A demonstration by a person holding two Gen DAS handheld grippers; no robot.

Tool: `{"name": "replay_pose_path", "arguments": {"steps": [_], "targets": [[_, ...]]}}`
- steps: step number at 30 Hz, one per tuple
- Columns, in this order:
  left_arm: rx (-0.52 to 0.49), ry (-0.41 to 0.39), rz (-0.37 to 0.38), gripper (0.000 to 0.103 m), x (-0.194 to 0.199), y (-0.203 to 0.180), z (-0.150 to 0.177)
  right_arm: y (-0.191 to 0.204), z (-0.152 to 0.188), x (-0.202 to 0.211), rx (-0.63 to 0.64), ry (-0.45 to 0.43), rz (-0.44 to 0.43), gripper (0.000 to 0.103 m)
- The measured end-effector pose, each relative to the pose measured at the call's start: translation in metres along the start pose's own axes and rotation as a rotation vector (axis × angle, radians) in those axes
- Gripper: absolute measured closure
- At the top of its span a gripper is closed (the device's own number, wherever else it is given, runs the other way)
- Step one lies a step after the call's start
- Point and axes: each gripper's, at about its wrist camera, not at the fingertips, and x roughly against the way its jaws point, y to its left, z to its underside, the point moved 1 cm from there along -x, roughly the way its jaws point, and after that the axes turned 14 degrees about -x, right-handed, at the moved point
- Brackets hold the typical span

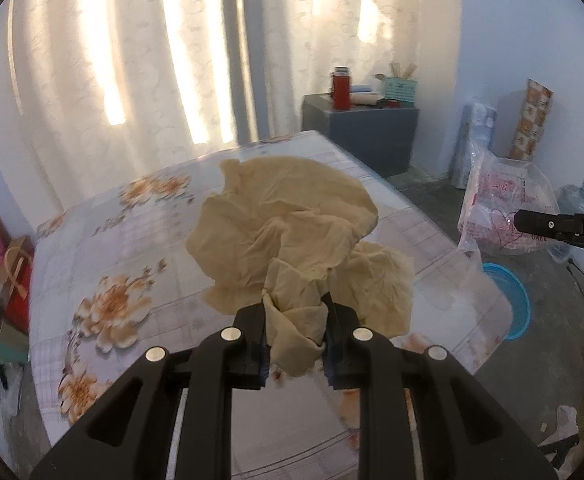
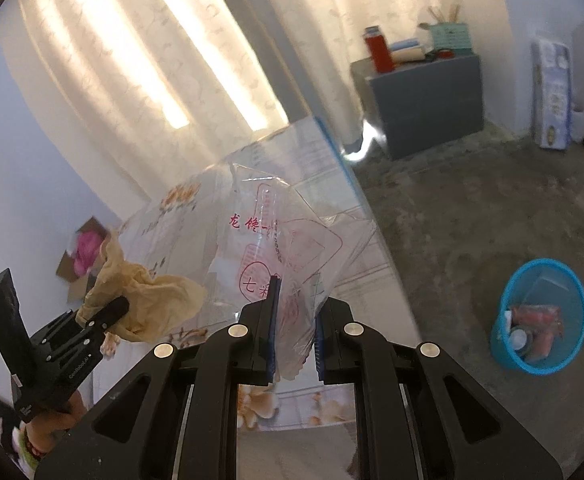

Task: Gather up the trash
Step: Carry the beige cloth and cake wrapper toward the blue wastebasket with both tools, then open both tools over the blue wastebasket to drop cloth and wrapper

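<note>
My left gripper is shut on a crumpled beige paper and holds it above the flowered table; the paper also shows in the right wrist view. My right gripper is shut on a clear plastic bag with red print, lifted over the table's right edge. The bag also shows in the left wrist view, pinched by the right gripper. A blue mesh trash bin with some rubbish in it stands on the floor to the right.
A grey cabinet with a red flask stands by the curtain. An open cardboard box with pink cloth lies left of the table. Rolled packages lean on the far wall. A water jug stands on the floor.
</note>
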Motion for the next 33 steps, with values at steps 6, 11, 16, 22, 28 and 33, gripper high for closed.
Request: {"name": "replay_pose_path", "arguments": {"steps": [6, 11, 16, 22, 28, 33], "targets": [[-0.089, -0.031, 0.072, 0.084, -0.004, -0.035, -0.031, -0.043, -0.005, 0.041, -0.091, -0.101, 0.039, 0.090], [-0.177, -0.047, 0.180, 0.084, -0.016, -0.083, -0.063, -0.102, -0.003, 0.075, -0.205, -0.180, 0.114, 0.090], [-0.254, -0.048, 0.281, 0.084, -0.033, -0.136, -0.091, -0.172, 0.008, 0.104, -0.355, -0.231, 0.202, 0.090], [-0.328, 0.014, 0.435, 0.084, -0.071, -0.214, -0.122, -0.250, 0.022, 0.125, -0.524, -0.276, 0.301, 0.090], [-0.373, 0.125, 0.542, 0.084, -0.125, -0.302, -0.141, -0.308, 0.034, 0.107, -0.652, -0.233, 0.323, 0.090], [-0.376, 0.245, 0.568, 0.084, -0.185, -0.371, -0.141, -0.342, 0.031, 0.075, -0.690, -0.174, 0.338, 0.090]]}}
